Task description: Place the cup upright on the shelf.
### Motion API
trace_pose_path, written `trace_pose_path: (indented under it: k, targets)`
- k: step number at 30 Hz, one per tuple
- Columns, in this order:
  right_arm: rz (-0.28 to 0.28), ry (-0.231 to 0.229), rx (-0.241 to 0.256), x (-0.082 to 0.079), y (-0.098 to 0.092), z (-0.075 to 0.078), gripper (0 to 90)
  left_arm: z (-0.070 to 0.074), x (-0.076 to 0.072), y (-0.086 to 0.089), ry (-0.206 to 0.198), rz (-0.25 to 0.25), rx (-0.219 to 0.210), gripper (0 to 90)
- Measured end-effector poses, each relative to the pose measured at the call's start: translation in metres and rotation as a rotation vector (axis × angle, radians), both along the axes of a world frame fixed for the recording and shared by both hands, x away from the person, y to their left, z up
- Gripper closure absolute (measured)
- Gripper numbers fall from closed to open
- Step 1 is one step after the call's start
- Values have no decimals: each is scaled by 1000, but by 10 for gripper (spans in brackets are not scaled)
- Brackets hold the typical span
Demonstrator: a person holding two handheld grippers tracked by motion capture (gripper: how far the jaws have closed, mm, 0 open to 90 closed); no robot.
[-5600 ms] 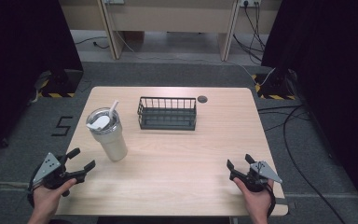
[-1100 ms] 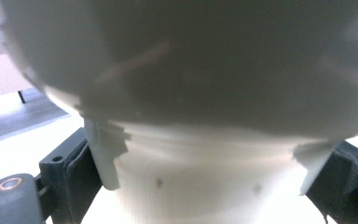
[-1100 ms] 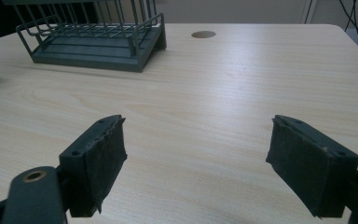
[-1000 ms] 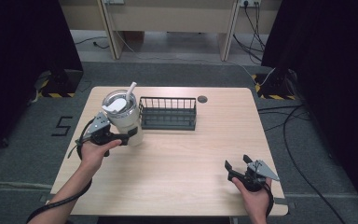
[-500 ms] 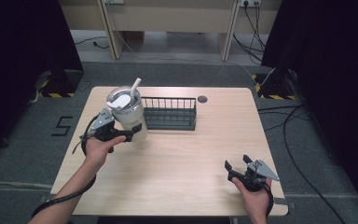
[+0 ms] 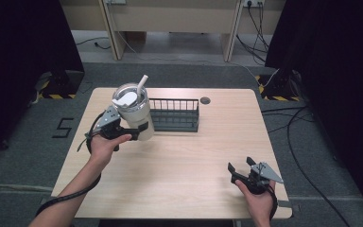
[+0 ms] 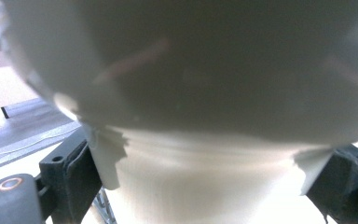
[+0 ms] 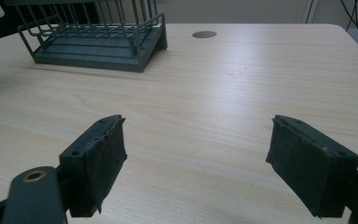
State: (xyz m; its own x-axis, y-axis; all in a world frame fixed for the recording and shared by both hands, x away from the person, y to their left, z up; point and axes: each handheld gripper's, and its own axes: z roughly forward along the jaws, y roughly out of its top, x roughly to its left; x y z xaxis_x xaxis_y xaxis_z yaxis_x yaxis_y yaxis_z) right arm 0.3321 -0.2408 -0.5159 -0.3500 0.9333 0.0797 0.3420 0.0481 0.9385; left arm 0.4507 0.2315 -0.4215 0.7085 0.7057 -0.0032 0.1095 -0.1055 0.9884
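A cream tumbler point(image 6: 134, 115) with a clear lid and a white straw is lifted off the table, tilted a little to the right. My left gripper point(image 6: 133, 131) is shut on its lower body, just left of the dark wire rack point(image 6: 174, 115). In the left gripper view the tumbler point(image 7: 200, 116) is pressed between both pads point(image 7: 85, 171). My right gripper point(image 6: 239, 169) rests open near the front right of the table, nothing between its jaws. In the right gripper view that gripper point(image 8: 196, 154) faces bare wood, with the rack point(image 8: 93, 39) far ahead to the left.
The light wooden table point(image 6: 184, 161) has a round cable hole point(image 6: 205, 100) behind the rack. Dark curtains stand on both sides. Cables lie on the grey floor to the right, and a wooden bench frame stands beyond the table.
My left gripper took hold of the tumbler, lifted it off the table and carried it back and to the right, up to the rack's left end. The right gripper stayed put.
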Motion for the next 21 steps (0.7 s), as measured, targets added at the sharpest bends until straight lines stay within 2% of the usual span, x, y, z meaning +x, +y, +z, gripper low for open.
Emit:
trace_pose_path:
  k: [21]
  targets:
    - [1,3,4,0,1,0,192,8,11,-11,7,-18,-6,99]
